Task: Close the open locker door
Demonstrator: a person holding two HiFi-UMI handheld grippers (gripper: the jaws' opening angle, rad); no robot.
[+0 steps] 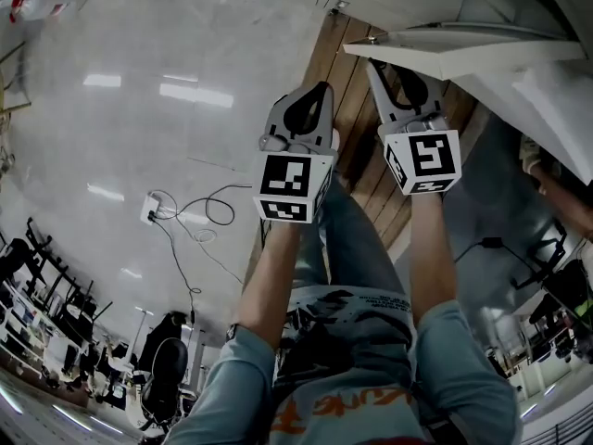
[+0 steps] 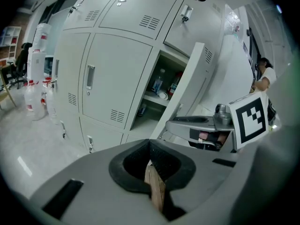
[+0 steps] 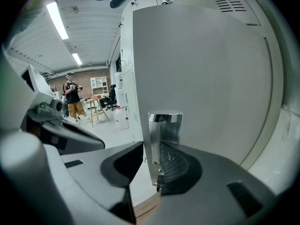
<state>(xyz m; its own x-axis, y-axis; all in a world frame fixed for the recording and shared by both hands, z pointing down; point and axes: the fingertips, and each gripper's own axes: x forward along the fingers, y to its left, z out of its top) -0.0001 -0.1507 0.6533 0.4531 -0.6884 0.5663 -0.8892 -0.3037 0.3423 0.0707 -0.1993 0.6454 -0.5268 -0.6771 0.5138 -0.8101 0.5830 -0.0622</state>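
— While we hold both tools up, where is the pale grey metal locker door (image 3: 206,69)?
— It stands open, swung well out from its compartment (image 2: 161,95) in the bank of pale grey metal lockers (image 2: 108,74). Bottles (image 2: 158,84) sit on the shelf inside, behind the door.
— And our right gripper (image 1: 389,80)?
— It is right at the door's free edge. Its jaws are apart and the edge stands between them, level with the small chrome handle plate (image 3: 165,125). One jaw lies before the door's broad face, the other beyond the edge. We cannot tell whether either pad touches the metal.
— Our left gripper (image 2: 150,144)?
— It hangs just beside the right one, apart from the door. Its jaws meet at the tips and grip nothing.
— What lies below the door?
— We see a strip of brown wooden flooring (image 1: 347,72), beside a glossy white floor (image 1: 139,91).
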